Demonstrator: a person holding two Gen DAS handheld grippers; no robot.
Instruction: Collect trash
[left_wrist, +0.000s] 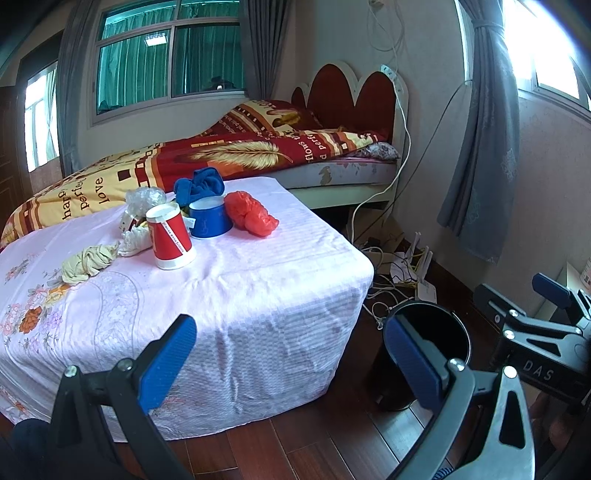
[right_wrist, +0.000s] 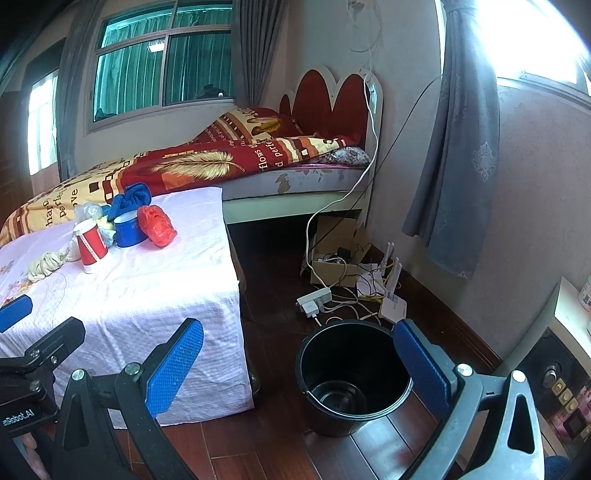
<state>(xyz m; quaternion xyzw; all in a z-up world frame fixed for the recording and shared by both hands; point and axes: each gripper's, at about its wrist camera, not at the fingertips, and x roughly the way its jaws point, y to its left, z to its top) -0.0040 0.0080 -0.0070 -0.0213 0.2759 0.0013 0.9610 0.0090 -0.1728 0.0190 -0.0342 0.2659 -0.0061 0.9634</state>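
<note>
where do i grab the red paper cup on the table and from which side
Grip the red paper cup across its red wall at mid-height, coming in level from the front, open side. It stands upside down and tapered, wider rim on the pink cloth, with wrappers crowding its left and the blue cup behind.

Red paper cup (left_wrist: 170, 236), blue cup (left_wrist: 209, 219) and crumpled red bag (left_wrist: 250, 213) clustered on pink-sheeted table (left_wrist: 258, 280); black bucket (right_wrist: 351, 373) upright on floor
</note>
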